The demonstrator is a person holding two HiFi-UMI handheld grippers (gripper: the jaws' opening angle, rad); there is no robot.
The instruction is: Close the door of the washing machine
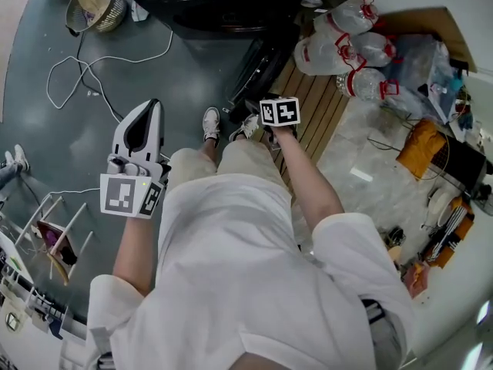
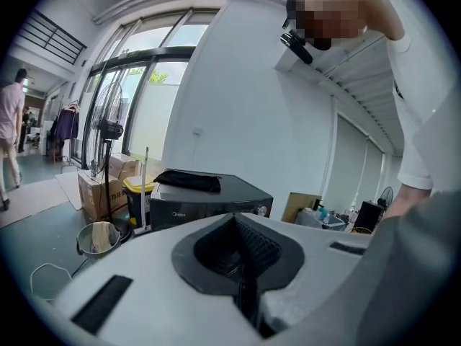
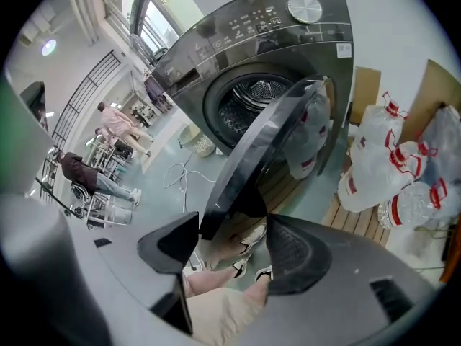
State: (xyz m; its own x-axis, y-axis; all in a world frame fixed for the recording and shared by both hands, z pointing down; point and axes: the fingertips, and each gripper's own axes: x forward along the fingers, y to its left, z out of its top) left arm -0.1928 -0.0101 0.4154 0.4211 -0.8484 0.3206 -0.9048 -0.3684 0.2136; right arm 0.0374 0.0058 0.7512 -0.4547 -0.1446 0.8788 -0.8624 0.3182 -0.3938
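Right claw stands open at the edge of the washing machine door; left claw is closed, empty.

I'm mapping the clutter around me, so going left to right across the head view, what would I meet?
Basket → left gripper → right gripper → pile of water bottles → orange bundle.

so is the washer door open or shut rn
Open: in the right gripper view the door stands swung out from the washing machine, and the drum opening shows behind it.
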